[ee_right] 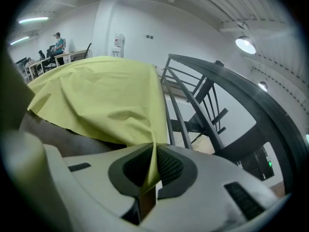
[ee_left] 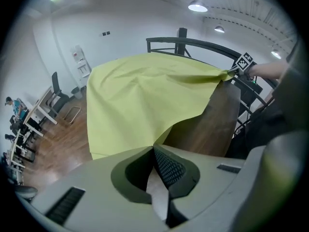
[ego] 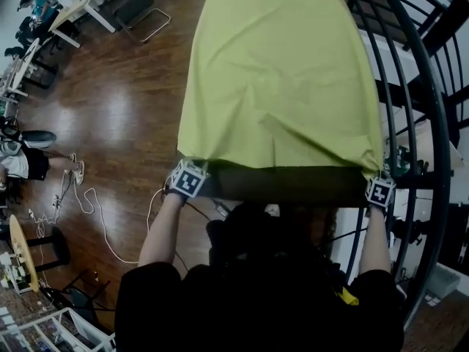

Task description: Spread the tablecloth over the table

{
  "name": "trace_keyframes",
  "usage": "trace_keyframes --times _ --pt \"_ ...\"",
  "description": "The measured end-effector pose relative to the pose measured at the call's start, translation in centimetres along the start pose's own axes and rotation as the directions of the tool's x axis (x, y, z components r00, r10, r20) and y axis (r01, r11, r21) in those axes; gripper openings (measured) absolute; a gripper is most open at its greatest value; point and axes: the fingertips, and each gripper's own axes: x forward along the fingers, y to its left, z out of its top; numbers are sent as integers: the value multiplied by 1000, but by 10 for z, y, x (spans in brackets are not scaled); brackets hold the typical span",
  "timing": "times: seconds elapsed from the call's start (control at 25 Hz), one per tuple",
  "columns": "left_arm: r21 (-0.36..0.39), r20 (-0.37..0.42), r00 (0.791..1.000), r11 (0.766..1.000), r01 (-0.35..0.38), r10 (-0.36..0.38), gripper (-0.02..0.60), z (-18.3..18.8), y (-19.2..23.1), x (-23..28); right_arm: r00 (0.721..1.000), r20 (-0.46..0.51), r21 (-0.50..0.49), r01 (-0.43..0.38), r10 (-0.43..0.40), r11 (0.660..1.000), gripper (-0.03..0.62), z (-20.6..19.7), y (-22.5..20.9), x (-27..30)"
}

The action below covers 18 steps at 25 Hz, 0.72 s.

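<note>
Yellow-green tablecloth (ego: pixel 278 79) lies over most of the table (ego: pixel 286 183), wrinkled, with folds running toward the table's near end; a dark bare strip of tabletop shows along that near end, between the two grippers. Left gripper (ee_left: pixel 153 146) at the table's near left corner, jaws closed tight on the cloth's near left corner, fabric pinched between the ribbed pads. Right gripper (ee_right: pixel 155 146) at the table's near right corner, jaws likewise clamped on the cloth's near right corner, a strip of cloth running down through the closed pads. Cloth edge between the two pinched corners is lifted off the table, brown wood visible under it in the left gripper view. Cloth hangs over the table's left side and reaches the far end. Both grippers tilt steeply down, marker cubes facing up in the head view. Dark metal railing (ego: pixel 410 86) curves along the table's right side. Wood floor (ego: pixel 124 116) left of the table, with a white cable (ego: pixel 99 211) lying on it, and desks (ego: pixel 80 2) further left past the table's far end
</note>
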Motion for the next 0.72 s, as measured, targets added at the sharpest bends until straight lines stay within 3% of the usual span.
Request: trace_keyframes --times 0.48,0.72 --pt "-10 -88 995 999 -41 40 -5 -62 7 -18 995 -102 39 21 -17 999 14 -74 -24 -16" --pt "-16 -100 995 1000 -25 23 -4 -73 -13 -11 996 -83 51 18 -13 999 14 -78 -26 -12"
